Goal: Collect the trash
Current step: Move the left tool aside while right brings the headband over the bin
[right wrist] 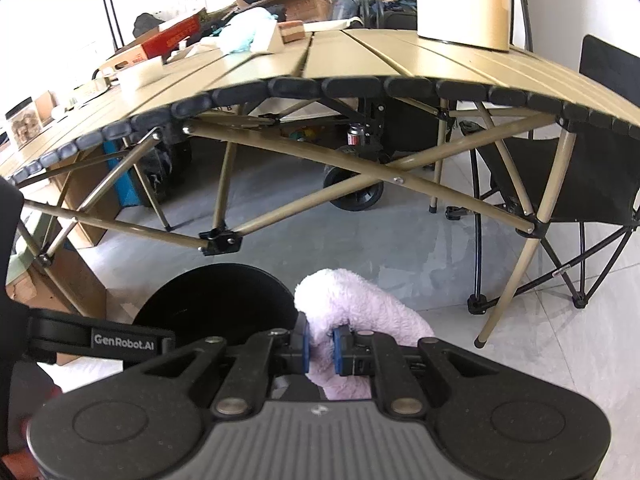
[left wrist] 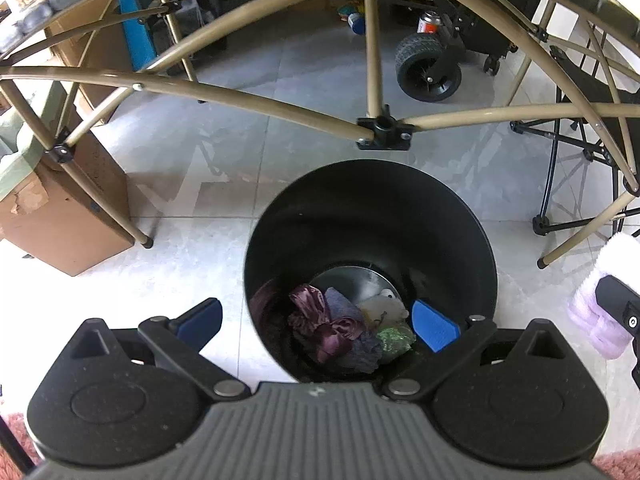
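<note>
Risk assessment, disposal step. Right tool (right wrist: 320, 350) pinched tight on fluffy pale-pink plush item (right wrist: 360, 316), blue pads pressed into a narrow fold near its lower end; bulk of item flopped up and over toward 1 o'clock of the pads. Round black plastic bin (right wrist: 216, 300) on pale tiled floor (right wrist: 400, 248), seen at 10 o'clock of right tool, its mouth not under the item. Judged: item not yet over the opening.

Left tool (left wrist: 316, 320) spread wide, nothing between the pads, poised above the bin (left wrist: 368, 216), one blue pad (left wrist: 434, 326) inside the rim line at 4 o'clock, the other outside at 8 o'clock. Bin already loaded: crumpled purple satin cloth (left wrist: 320, 320), grey-blue fabric scrap (left wrist: 344, 308), white wad (left wrist: 384, 306), green glittery scrap (left wrist: 394, 338). Plush item (left wrist: 600, 312) visible at 3 o'clock of bin, well clear of rim.

Hazards noted:
- Release too soon: item dropped on floor beside bin, owing to sideways offset.
- Shallow pinch on loose pile: slippage likely if swung fast.
- Floppy end liable to drape over rim and hang outside.
- Left tool over the mouth: likely obstruction or collision with incoming right tool.
- Tan folding bench frame (right wrist: 304, 208) close at 12 o'clock: snag possible on a high swing.
- Light bin: possibly tipped if rim struck.
</note>
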Demonstrator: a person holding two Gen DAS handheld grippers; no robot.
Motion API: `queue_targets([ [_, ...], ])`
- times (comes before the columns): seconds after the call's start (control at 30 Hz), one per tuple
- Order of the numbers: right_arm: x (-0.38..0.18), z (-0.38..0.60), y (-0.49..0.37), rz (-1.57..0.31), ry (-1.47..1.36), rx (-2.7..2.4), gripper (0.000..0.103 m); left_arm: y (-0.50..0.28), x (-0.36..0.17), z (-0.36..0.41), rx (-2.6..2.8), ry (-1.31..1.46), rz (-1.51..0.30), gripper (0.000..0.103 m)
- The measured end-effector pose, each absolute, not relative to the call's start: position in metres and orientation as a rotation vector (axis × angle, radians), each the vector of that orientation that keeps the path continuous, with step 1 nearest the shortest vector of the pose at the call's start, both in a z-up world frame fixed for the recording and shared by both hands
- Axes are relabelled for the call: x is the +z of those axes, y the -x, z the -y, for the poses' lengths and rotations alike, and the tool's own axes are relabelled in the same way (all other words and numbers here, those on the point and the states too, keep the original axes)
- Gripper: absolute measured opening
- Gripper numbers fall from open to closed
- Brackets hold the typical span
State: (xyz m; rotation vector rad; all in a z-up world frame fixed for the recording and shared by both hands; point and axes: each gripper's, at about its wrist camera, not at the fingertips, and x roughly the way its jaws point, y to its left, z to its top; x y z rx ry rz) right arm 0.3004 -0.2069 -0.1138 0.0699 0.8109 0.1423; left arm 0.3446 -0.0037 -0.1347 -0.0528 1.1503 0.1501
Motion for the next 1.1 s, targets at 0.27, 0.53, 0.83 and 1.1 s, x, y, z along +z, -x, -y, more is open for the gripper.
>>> queue_targets([
  [0.27,-0.109,0.187,-0.292,-0.810,-0.041,0.171,0.010,-0.329,-0.125,-0.015,0.159,0.040,-1.125,0.103],
  [0.53,-0.110,0.160,-0.293,-0.820,-0.015,0.214,0.010,-0.316,-0.122,-0.045,0.200,0.061,-1.120,0.103],
  [0.83,-0.114,0.125,-0.298,-0.844,0.017,0.275,0.010,-0.302,-0.120,-0.080,0.245,0.080,-1.116,0.103],
  [1.1,-0.125,0.109,-0.310,-0.909,-0.003,0.280,0.010,-0.292,-0.122,-0.106,0.282,0.090,-1.110,0.103],
])
